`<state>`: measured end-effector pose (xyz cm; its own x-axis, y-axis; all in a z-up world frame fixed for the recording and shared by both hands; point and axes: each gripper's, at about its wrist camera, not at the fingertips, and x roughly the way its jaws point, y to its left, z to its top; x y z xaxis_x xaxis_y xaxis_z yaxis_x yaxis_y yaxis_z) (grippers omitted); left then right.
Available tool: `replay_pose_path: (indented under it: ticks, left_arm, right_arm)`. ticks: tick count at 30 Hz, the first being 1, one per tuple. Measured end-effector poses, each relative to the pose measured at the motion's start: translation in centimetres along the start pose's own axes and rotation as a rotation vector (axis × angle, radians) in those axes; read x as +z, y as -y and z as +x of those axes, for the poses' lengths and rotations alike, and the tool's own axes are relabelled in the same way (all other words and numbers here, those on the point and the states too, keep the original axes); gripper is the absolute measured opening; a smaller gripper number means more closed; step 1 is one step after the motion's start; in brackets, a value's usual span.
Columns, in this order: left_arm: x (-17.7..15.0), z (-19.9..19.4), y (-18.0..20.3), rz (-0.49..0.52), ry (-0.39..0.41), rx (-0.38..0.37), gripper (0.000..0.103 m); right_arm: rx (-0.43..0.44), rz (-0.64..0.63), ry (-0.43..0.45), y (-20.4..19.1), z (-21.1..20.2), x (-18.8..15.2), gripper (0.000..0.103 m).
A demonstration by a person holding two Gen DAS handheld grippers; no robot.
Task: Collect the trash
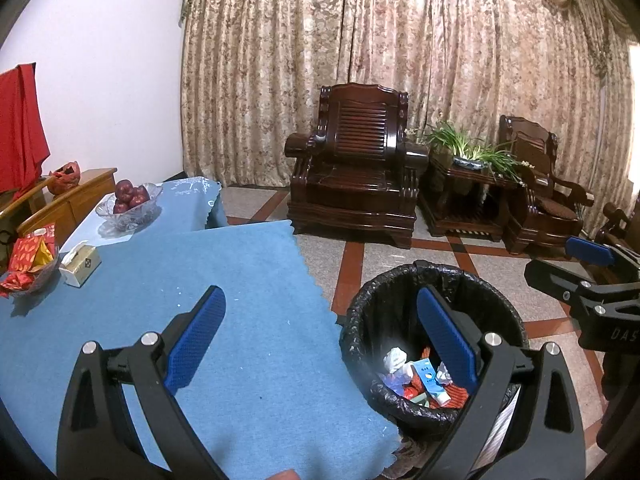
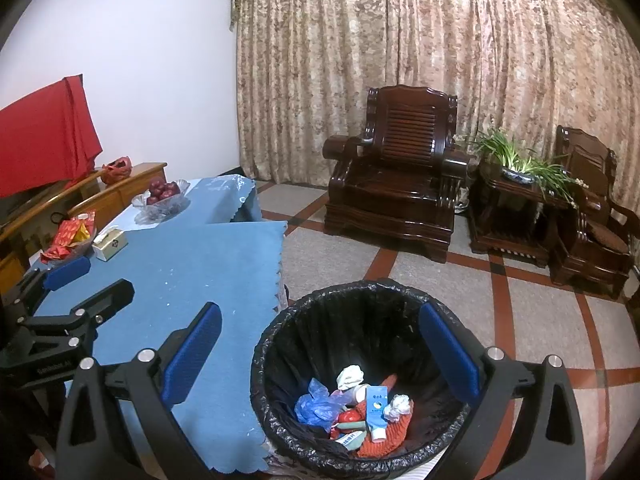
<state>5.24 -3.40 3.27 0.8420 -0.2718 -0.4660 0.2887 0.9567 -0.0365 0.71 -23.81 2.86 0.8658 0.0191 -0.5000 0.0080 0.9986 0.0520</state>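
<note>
Both claws stand wide and carry nothing; left claw (image 1: 320, 336) hovers over the seam between desk edge and bin, right claw (image 2: 320, 344) hangs directly over the bin mouth, its right finger (image 2: 448, 354) crossing the rim at lower right of the frame. Trash bin (image 2: 432, 450), lined with a black bag, sits on the floor just beside the desk (image 1: 224, 280), presumably so that waste travels a short way; inside, at lower centre, lies the collected trash (image 2: 356, 408): a blue plastic bag, crumpled white tissue, a blue-and-white tube, red wrappers. The blue cloth nearest the claws shows only pale specks; at left of the frame stay a tissue box (image 1: 80, 266), a dish of red packets (image 1: 30, 258) and a fruit bowl (image 1: 130, 204), which look like keepers, not waste. Judgement: collection appears largely done.
</note>
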Motion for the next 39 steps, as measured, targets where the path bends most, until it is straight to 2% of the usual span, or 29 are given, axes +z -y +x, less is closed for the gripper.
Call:
replay_pose_path:
  ticks: [39]
  left_arm:
    - [0.29, -0.10, -0.15, -0.001, -0.003, 0.000, 0.094]
  right_arm:
    - [0.005, -0.008, -0.008, 0.01, 0.20, -0.38, 0.097]
